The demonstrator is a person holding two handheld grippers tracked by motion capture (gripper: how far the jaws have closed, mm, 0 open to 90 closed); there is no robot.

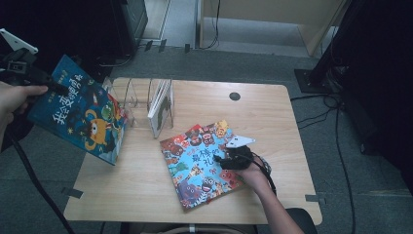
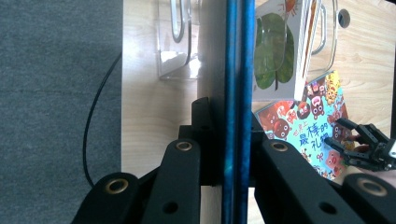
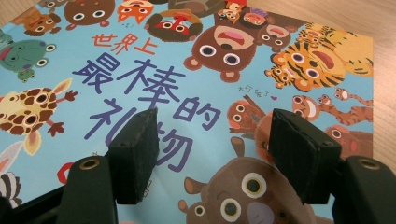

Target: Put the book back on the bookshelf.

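Note:
A dark blue picture book [image 1: 78, 109] hangs tilted in the air past the table's left edge, with my left gripper [image 1: 58, 88] shut on its top edge. In the left gripper view the book's blue edge [image 2: 238, 93] runs straight up between the clamped jaws of that gripper [image 2: 231, 140]. A light blue book with cartoon animals [image 1: 199, 165] lies flat on the table. My right gripper [image 1: 221, 160] rests over its right part, open. In the right gripper view the black pads [image 3: 137, 149] stand wide apart just above the cover [image 3: 187, 70], nothing between them.
A clear plastic book rack [image 1: 141, 102] stands at the table's [image 1: 146, 190] back left, with a white book [image 1: 160, 107] upright in its right slot. Cables and dark stands lie on the floor around the table.

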